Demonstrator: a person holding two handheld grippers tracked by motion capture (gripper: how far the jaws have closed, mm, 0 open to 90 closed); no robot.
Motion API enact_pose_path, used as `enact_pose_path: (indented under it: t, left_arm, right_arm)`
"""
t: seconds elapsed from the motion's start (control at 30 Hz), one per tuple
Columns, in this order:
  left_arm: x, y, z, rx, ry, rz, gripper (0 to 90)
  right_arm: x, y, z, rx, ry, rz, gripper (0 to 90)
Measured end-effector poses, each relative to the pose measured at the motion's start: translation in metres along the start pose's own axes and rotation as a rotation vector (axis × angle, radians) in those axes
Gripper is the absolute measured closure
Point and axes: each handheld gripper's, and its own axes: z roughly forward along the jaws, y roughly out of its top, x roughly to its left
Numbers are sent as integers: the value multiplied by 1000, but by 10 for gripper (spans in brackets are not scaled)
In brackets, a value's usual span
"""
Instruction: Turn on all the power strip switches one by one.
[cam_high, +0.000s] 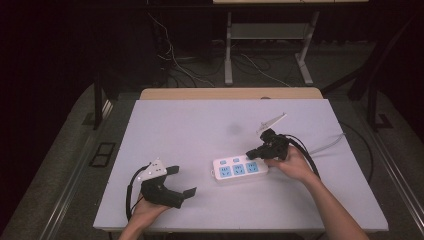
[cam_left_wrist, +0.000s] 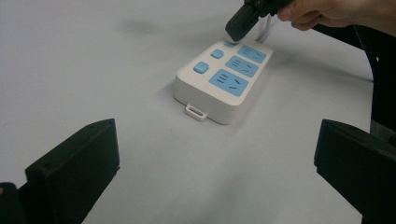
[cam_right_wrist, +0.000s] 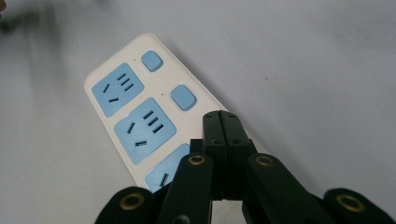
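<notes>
Table space was mostly bare, so the strip lay flat just right of centre in the high view, where you could come at it from your right without the left hand in the way. Its long axis ran nearly left to right in that frame, tilted a little upward toward the right; the small loop end pointed left, and the cable end, as far as I could judge, sat under your right hand. Three blue sockets filled the near row and small blue buttons the far row.

You held your right gripper over the strip's right end with its jaws pressed fully together, holding nothing. Closed like that they made one narrow tip, probably meant for pushing the third button, which the jaws hid in the right gripper view; whether the tip touched it I could not tell.

You kept your left gripper at the lower left, well apart from the strip, jaws wide and empty, seemingly waiting.
</notes>
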Motion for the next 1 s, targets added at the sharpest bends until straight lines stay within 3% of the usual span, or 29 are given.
enact_pose_path:
  t: [0.57, 1.0]
  left_arm:
    - [-1, 0, 0, -1, -2, 0, 0]
    - [-1, 0, -1, -3, -2, 3, 0]
  right_arm:
    - [15, 21, -22, -7, -2, -38, 900]
    - [24, 39, -22, -2, -4, -71, 900]
